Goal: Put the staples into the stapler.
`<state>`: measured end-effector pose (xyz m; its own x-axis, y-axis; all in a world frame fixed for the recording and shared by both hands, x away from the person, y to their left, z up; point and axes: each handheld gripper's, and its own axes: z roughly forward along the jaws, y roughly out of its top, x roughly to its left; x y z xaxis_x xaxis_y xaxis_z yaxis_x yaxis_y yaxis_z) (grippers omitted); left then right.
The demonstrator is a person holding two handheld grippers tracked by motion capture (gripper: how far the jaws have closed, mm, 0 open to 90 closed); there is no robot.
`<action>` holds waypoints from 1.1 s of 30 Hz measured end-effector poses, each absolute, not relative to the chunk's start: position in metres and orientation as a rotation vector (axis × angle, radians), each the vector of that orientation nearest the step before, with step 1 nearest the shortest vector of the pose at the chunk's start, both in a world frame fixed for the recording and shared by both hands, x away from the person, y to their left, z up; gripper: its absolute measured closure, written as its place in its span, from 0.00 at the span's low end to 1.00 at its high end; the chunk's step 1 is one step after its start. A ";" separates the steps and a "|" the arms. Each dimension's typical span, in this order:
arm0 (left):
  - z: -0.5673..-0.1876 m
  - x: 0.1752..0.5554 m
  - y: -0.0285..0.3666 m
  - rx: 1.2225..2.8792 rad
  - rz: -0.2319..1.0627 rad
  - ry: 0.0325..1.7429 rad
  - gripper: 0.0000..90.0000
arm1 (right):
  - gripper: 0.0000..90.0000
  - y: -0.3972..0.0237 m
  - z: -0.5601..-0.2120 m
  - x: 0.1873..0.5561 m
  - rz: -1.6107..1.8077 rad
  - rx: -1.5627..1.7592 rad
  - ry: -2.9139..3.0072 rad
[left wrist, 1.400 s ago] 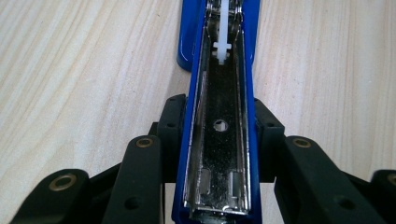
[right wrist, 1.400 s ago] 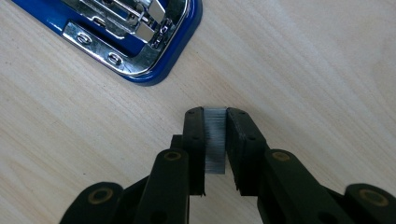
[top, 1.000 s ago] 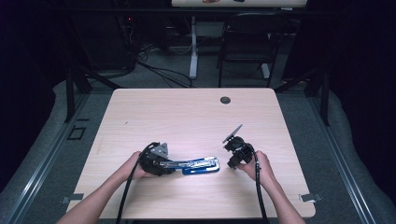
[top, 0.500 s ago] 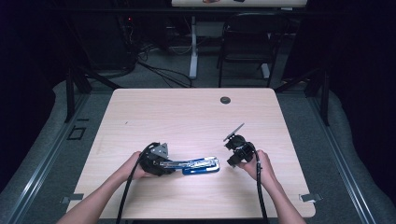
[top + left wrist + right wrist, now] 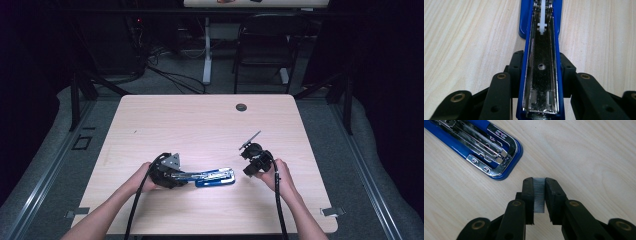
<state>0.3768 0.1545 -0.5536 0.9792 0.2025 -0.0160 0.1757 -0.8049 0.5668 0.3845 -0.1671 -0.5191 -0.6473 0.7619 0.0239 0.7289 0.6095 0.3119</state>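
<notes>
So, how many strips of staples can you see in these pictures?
1. The staple strip is clamped between the jaws of the right gripper, just off the open end of the blue stapler. More could be hidden deeper in the stapler's channel, past what shows.

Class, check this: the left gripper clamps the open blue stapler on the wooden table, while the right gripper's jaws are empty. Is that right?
Not quite. The right gripper is not empty: the right gripper view shows a strip of grey metal staples pinched between its jaws. The left gripper does clamp the open blue stapler on the wooden table.
</notes>
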 end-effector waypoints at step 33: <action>-0.553 0.383 0.156 2.528 0.020 0.187 0.73 | 0.87 -0.162 -0.500 0.400 0.628 1.101 2.775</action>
<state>0.3832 0.1560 -0.5535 0.9899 0.1388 -0.0275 0.1296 -0.8116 0.5697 0.4004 -0.1623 -0.5001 -0.7359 0.6739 0.0656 0.6365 0.6554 0.4066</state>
